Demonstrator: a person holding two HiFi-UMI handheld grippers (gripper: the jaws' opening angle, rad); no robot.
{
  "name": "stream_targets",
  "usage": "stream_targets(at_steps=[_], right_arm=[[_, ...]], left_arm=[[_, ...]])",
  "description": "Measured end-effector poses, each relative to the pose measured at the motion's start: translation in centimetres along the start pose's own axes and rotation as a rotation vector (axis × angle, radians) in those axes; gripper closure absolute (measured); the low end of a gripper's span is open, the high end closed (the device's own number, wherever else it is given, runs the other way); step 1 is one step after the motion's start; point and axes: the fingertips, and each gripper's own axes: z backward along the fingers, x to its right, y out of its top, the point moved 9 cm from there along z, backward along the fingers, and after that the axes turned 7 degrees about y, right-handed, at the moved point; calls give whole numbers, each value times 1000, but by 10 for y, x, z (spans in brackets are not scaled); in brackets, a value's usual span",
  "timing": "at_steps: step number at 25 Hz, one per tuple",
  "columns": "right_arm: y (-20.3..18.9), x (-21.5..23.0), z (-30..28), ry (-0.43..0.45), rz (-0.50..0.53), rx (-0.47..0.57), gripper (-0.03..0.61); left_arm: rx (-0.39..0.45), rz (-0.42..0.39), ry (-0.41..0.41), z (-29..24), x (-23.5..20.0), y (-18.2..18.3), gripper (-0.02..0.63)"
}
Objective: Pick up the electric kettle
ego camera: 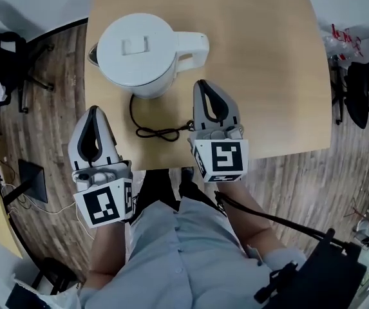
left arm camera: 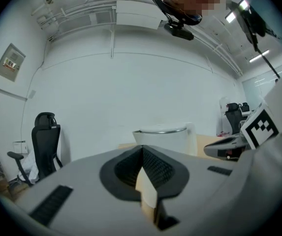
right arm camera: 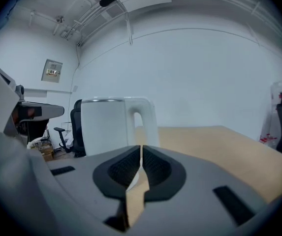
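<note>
A white electric kettle [ego camera: 139,50] stands on the far left part of the wooden table [ego camera: 268,76], lid closed and handle [ego camera: 194,47] pointing right. Its black cord [ego camera: 158,132] curls on the table in front of it. My right gripper [ego camera: 203,84] is over the table just right of the kettle's near side, jaws shut and empty, tips below the handle. My left gripper [ego camera: 94,110] hangs off the table's near left corner, shut and empty. The kettle [right arm camera: 106,127] fills the middle-left of the right gripper view, beyond the right gripper [right arm camera: 141,147]. It shows as a smaller kettle [left arm camera: 163,136] past the left gripper [left arm camera: 141,149].
A black office chair [ego camera: 4,56] stands on the wood floor left of the table, seen also as a chair [left arm camera: 45,141] in the left gripper view. Dark bags and chairs [ego camera: 368,89] crowd the right side. The person's body sits close against the table's near edge.
</note>
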Motion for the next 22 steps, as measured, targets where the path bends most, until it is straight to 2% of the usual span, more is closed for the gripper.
stream_targets(at_steps=[2,4,10,22], right_arm=[[-8,3,-7,-6,-18,-24,551],[-15,6,-13,-13,-37,-47,410],[-16,16,-25,-76,-23,-36,382],[-1,28,-73,-112,31,-41,373]], left_arm=[[-11,2,1,-8,-2,-5,614],[-22,5,2,-14,-4,-10,614],[-53,14,11,-31,-9,-19,614],[-94,41,50,-69,-37,-28,614]])
